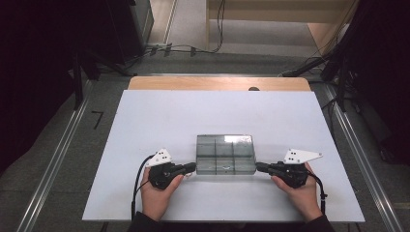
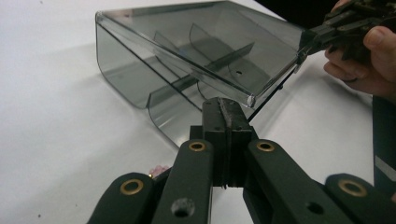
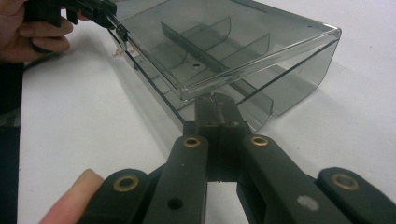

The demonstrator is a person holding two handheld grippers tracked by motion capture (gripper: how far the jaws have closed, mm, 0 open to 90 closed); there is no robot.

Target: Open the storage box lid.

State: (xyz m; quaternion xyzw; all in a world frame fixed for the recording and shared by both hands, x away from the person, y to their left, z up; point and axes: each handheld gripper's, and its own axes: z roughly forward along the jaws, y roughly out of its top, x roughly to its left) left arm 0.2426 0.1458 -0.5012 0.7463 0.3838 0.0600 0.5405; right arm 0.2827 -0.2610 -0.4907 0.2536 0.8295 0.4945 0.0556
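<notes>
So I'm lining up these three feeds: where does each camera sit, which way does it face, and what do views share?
High view: above the person's side, looking forward and down on the white table; both hands, the left gripper and the right gripper flank the smoky clear divided box.
Left gripper view: rides the left gripper, jaws closed at the box's lid corner; the other hand shows beyond.
Right gripper view: rides the right gripper, mirrored.
Shared: both gripper views show the box and the opposite gripper.
</notes>
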